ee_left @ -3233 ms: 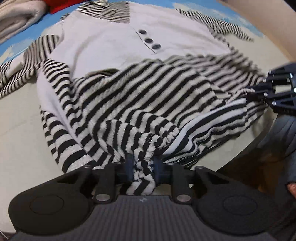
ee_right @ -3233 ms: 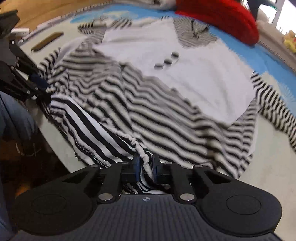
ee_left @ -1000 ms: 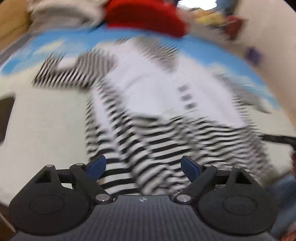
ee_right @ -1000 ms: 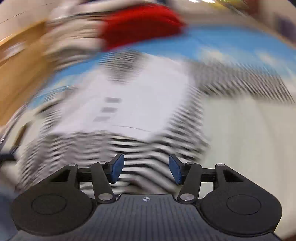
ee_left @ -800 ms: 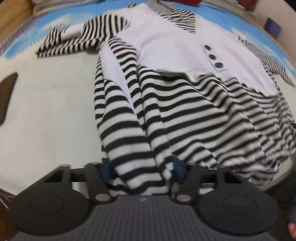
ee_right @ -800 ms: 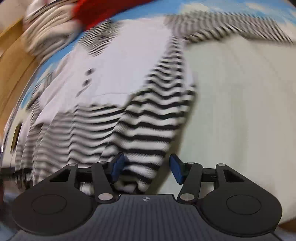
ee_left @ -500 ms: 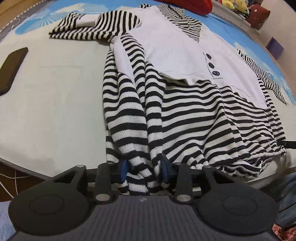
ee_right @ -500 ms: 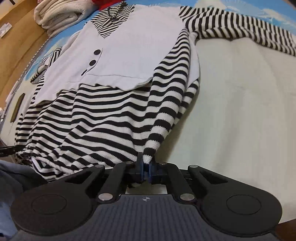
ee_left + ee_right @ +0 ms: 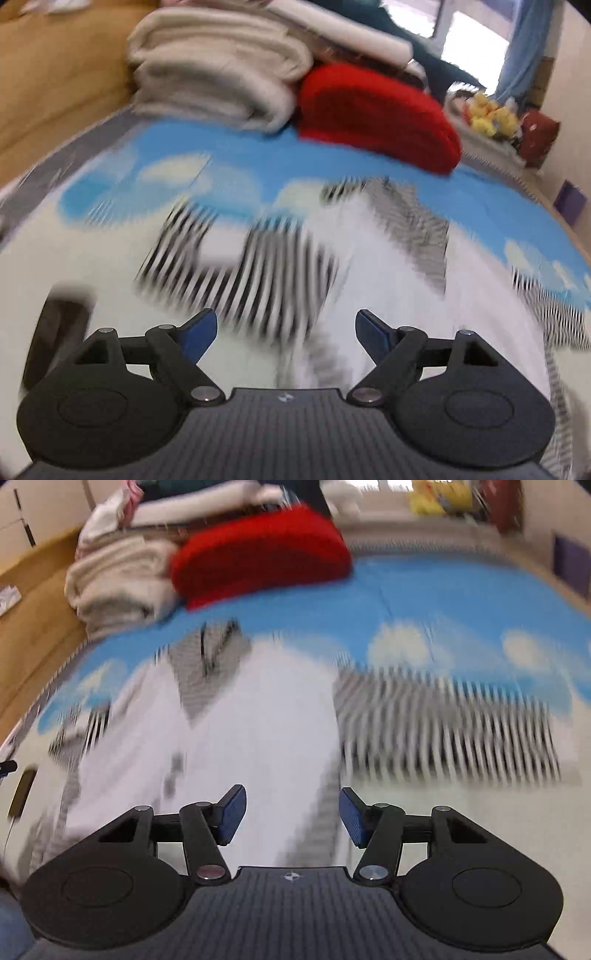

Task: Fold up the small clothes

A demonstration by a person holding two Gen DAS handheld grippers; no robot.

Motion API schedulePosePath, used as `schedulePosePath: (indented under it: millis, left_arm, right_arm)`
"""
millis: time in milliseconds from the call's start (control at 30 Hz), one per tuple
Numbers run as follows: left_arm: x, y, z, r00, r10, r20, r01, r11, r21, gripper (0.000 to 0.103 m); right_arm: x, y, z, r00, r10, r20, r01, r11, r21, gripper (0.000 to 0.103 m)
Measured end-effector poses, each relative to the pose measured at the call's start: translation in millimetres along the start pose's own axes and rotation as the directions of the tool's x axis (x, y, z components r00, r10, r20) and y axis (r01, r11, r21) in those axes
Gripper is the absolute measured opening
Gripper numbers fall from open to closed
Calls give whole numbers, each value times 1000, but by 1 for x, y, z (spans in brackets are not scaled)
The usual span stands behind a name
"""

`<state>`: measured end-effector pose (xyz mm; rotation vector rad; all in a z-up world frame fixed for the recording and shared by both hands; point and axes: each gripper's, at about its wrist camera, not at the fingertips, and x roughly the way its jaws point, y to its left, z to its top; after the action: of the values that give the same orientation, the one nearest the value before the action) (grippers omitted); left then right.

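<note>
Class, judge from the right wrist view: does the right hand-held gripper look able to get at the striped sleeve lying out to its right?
Probably yes. The right hand-held gripper is open, and the striped sleeve lies flat on the bed cover with nothing between them, though the picture is blurred.

a bed [image 9: 236, 162] with a blue, cloud-printed cover carries a striped and white sweater [image 9: 266, 716] spread flat, its image blurred. at the far end lie a red cushion [image 9: 258, 554] and beside it folded cream blankets [image 9: 214, 74].
</note>
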<state>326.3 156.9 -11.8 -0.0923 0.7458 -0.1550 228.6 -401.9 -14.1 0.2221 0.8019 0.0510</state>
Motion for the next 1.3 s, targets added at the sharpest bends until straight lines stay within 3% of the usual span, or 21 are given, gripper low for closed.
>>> schedulePosePath:
  millis: [167, 267, 367, 467, 567, 600, 633, 667, 700, 767, 800, 867, 933, 1000, 1033, 1100, 1133, 1167, 1200, 1233, 1300]
  left_arm:
    - [114, -65, 115, 994, -109, 8, 109, 994, 19, 87]
    - [191, -111, 155, 987, -158, 0, 158, 987, -14, 93]
    - [268, -152, 177, 981, -188, -44, 188, 982, -14, 93]
    - [334, -187, 184, 984, -162, -81, 164, 986, 27, 93]
    - [386, -213, 183, 986, -117, -117, 129, 987, 92, 93]
    - [400, -217, 180, 989, -83, -121, 97, 988, 116, 93]
    - [410, -219, 175, 991, -48, -122, 65, 988, 139, 77]
    - [416, -217, 169, 992, -47, -121, 65, 987, 149, 49]
    - [418, -210, 166, 986, -85, -142, 104, 986, 127, 4]
    - [397, -182, 154, 976, -183, -116, 186, 982, 20, 3]
    - [382, -173, 148, 965, -235, -116, 239, 971, 21, 3]
    - [340, -156, 121, 951, -289, -110, 301, 947, 114, 3]
    - [307, -137, 78, 934, -297, -197, 334, 923, 190, 3]
    - [282, -124, 33, 924, -253, -288, 332, 902, 274, 3]
    - [272, -119, 19, 923, -244, -297, 335, 891, 308, 4]
    - [249, -109, 11, 933, -254, -254, 331, 880, 340, 5]
    - [242, -104, 17, 933, -278, -229, 341, 886, 315, 11]
    - [237, -100, 27, 931, -313, -187, 357, 889, 286, 17]
    - [234, -95, 37, 931, -333, -149, 363, 891, 274, 35]
    - [234, -96, 48, 933, -343, -110, 360, 893, 270, 46]
    - [236, -104, 68, 927, -372, -45, 367, 878, 308, 53]
  right_arm:
    - [114, 34, 131, 997, 48, 64, -46, 998, -38, 58]
    - [206, 62, 183, 996, 80, 40, -78, 996, -53, 61]
    - [289, 87, 204, 997, 74, -3, -74, 996, -51, 62]
    - [360, 109, 207, 998, 52, -47, -57, 992, -110, 68]
    - [406, 118, 207, 999, 6, -47, -14, 988, -156, 66]
    - [411, 117, 203, 999, 23, -39, -29, 987, -160, 49]
    - [416, 115, 201, 998, 55, -42, -61, 984, -167, 27]
    - [416, 115, 197, 994, 92, -58, -101, 976, -194, 2]
    - [411, 116, 192, 994, 103, -39, -109, 964, -242, 1]
    - [383, 122, 172, 989, 138, 56, -106, 914, -392, 0]
    - [365, 122, 160, 982, 164, 97, -103, 885, -453, 0]
    - [325, 115, 128, 967, 235, 102, -143, 824, -548, 0]
    - [293, 106, 93, 956, 290, 48, -203, 768, -608, 1]
    - [266, 100, 54, 951, 306, -49, -256, 687, -680, 1]
    - [256, 98, 36, 941, 310, -132, -307, 626, -717, 1]
    - [244, 97, 23, 927, 291, -235, -365, 562, -743, 8]
    - [240, 95, 28, 923, 292, -249, -377, 569, -731, 15]
    - [237, 91, 42, 928, 304, -217, -366, 619, -695, 37]
    - [235, 84, 62, 933, 326, -154, -349, 705, -618, 56]
    - [233, 72, 86, 926, 363, -107, -366, 786, -498, 60]
    - [236, 49, 123, 896, 441, -54, -438, 857, -273, 62]
